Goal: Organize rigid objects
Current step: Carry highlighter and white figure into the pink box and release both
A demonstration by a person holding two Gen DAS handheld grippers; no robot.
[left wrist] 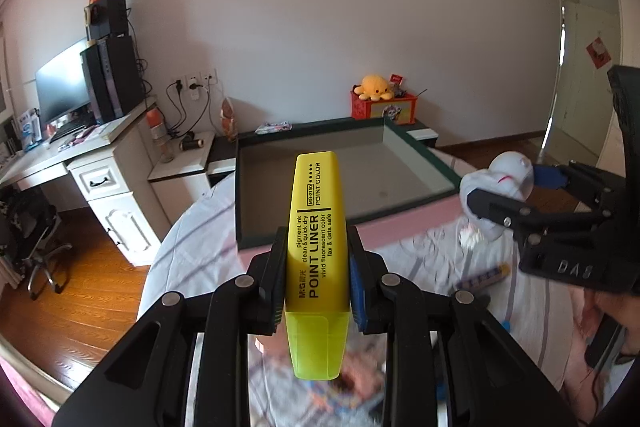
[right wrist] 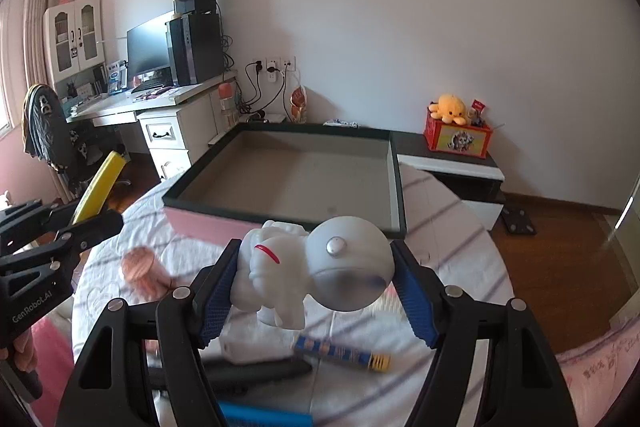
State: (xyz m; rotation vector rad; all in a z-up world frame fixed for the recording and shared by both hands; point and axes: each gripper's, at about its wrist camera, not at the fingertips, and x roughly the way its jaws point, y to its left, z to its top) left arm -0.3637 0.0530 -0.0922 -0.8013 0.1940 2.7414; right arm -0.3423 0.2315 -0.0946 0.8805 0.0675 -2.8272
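My left gripper is shut on a yellow highlighter that points forward and up, cap end toward the camera. My right gripper is shut on a white astronaut figure, pads pressing its body and round helmet. Both are lifted above the bed. Ahead lies a wide shallow box with dark green walls and a grey, bare floor. In the left wrist view the right gripper holds the astronaut at the right. In the right wrist view the left gripper shows at the left with the highlighter.
On the bedcover lie a blue-and-yellow stick, a pink round thing, a dark long object and a blue item. A white desk with a monitor stands left. A red toy box sits on a low cabinet behind.
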